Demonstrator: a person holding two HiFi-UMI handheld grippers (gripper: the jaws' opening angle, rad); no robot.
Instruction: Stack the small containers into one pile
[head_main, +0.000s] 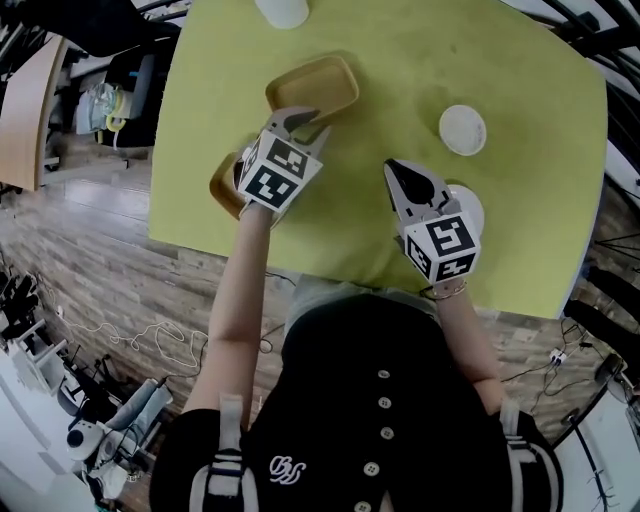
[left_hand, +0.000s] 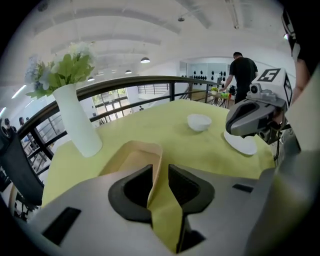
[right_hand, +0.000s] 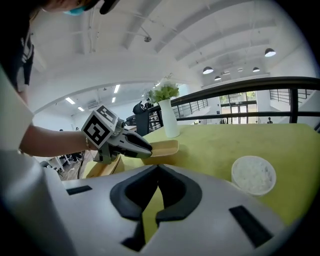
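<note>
A tan rectangular container (head_main: 315, 85) lies on the yellow-green table (head_main: 520, 240). My left gripper (head_main: 300, 122) reaches over its near rim. In the left gripper view that container's (left_hand: 132, 157) wall stands between the jaws of the left gripper (left_hand: 160, 172), with a gap to the right pad, so the jaws are open. A second tan container (head_main: 225, 185) sits at the table's left edge, half hidden under the left gripper. My right gripper (head_main: 405, 178) hovers shut and empty over a shallow white dish (head_main: 472, 205). A small white bowl (head_main: 462, 130) stands farther back.
A white vase (head_main: 282, 10) with flowers (left_hand: 62, 70) stands at the table's far edge. The table's near edge runs just below both grippers. A railing (left_hand: 150, 82) lies beyond the table, and a person (left_hand: 242, 75) stands far off.
</note>
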